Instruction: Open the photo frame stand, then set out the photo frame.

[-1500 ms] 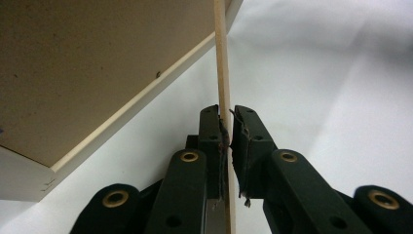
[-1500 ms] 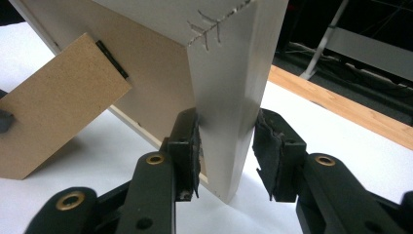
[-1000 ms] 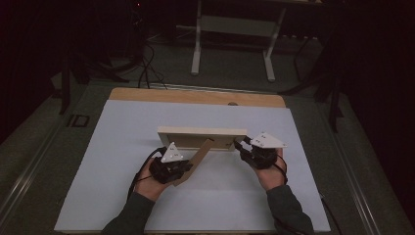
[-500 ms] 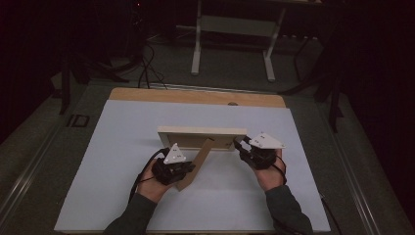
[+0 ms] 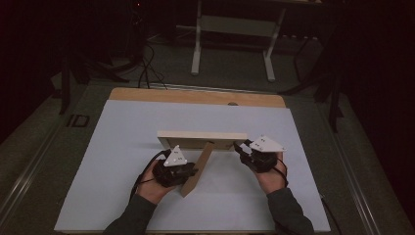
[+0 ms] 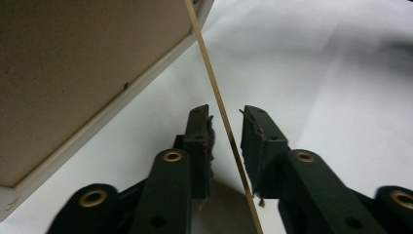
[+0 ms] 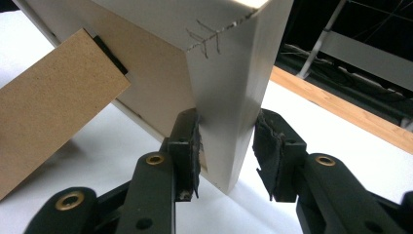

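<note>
A pale wooden picture frame [image 5: 201,139] is seen standing on edge on the white surface [image 5: 122,147], its brown back panel [image 6: 73,63] turned toward the person. A thin brown cardboard stand flap [image 5: 198,169] slants out from that back down to the surface.

In the left gripper view, the edge of the flap [image 6: 219,107] runs between the 2 black jaws of the left gripper [image 6: 226,131]. The jaws have just been opening; a gap shows on either side of the flap, clearest at the far jaw, so the pads are not pressed on it. The frame's back lies beyond and to one side of these jaws.

In the right gripper view, the frame's end corner [image 7: 229,92] stands between the 2 jaws of the right gripper [image 7: 226,146]. The jaws are set about halfway apart around the corner; 1 pad lies against the wood, while a narrow gap is seen at the other. The flap [image 7: 53,102] appears well off to one side of these jaws.

In the high view, the left gripper [image 5: 188,171] sits at the flap and the right gripper [image 5: 240,148] at the frame's end.
</note>
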A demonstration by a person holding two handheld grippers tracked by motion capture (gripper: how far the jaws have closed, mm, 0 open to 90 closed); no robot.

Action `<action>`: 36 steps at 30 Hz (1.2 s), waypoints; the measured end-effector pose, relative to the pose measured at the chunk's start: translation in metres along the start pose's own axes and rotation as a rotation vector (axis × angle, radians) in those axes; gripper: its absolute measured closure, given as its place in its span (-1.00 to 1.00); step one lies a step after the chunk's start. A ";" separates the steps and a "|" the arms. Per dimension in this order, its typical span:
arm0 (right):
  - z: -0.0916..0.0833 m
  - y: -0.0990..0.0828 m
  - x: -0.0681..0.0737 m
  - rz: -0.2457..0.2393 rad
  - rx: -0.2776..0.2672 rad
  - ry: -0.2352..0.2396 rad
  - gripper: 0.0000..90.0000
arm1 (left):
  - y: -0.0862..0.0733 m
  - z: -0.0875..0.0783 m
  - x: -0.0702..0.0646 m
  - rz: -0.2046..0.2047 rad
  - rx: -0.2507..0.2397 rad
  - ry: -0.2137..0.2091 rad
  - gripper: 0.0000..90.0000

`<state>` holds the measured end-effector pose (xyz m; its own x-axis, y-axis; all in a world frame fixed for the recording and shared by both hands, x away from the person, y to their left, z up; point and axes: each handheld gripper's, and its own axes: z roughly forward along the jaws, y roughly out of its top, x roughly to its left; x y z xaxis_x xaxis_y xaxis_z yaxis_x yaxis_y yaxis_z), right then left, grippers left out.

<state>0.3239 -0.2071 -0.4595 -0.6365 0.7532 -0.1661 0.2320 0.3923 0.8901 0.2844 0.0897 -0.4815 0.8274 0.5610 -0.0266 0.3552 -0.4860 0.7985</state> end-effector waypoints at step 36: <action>0.002 -0.013 -0.012 0.075 0.058 0.075 0.28 | -0.014 -0.030 0.027 -0.132 -0.077 0.078 0.51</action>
<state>0.3304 -0.2201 -0.4702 -0.6685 0.7408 -0.0657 0.3216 0.3676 0.8726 0.2890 0.1316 -0.4753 0.7386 0.6681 -0.0904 0.4218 -0.3532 0.8351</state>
